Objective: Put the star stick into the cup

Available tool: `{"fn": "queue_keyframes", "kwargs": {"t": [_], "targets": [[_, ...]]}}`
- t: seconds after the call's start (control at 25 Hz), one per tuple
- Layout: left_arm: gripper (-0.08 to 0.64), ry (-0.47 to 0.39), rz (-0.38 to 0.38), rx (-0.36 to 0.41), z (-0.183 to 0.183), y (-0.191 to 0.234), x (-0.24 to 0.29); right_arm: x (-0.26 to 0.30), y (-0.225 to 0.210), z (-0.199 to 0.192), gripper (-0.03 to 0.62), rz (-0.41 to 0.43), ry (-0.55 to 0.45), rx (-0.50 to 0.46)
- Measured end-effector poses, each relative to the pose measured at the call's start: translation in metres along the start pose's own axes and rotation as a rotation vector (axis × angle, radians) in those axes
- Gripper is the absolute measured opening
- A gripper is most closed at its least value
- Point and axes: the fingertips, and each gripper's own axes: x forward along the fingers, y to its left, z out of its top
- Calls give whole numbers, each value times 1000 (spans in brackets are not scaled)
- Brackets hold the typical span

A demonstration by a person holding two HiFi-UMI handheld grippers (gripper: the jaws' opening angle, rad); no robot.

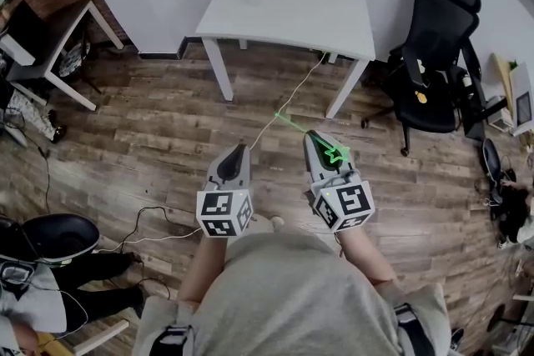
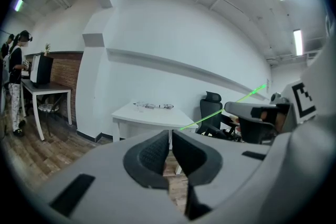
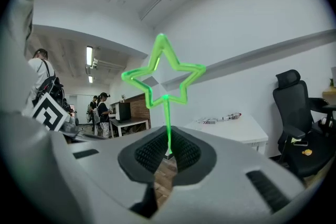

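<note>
Right gripper view — not head view — shows star stick (image 3: 168, 118) pinched between jaws.

Wood floor (image 1: 150, 129), white table (image 1: 292, 21), black office chair (image 1: 434, 54)

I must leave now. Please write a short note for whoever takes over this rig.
The right hand-held gripper is shut on the star stick.
The left hand-held gripper has its jaws together, empty.
The white table stands ahead, not yet reached; the things on it are too small to tell the cup.
Done: stick in grip.
Left: find the cup, put the stick in.
</note>
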Motion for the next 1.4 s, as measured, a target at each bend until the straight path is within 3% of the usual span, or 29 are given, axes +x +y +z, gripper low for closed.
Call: {"fn": "queue_keyframes", "kwargs": {"t": [0.4, 0.8, 1.4], "targets": [[20, 13, 21, -12, -13, 0, 3, 10, -5, -6, 14, 17, -3, 7], [20, 21, 12, -26, -6, 24, 51, 59, -24, -8, 15, 15, 2, 3], [20, 20, -41, 0, 57, 108, 170, 205, -58, 18, 15, -35, -12, -19]]}}
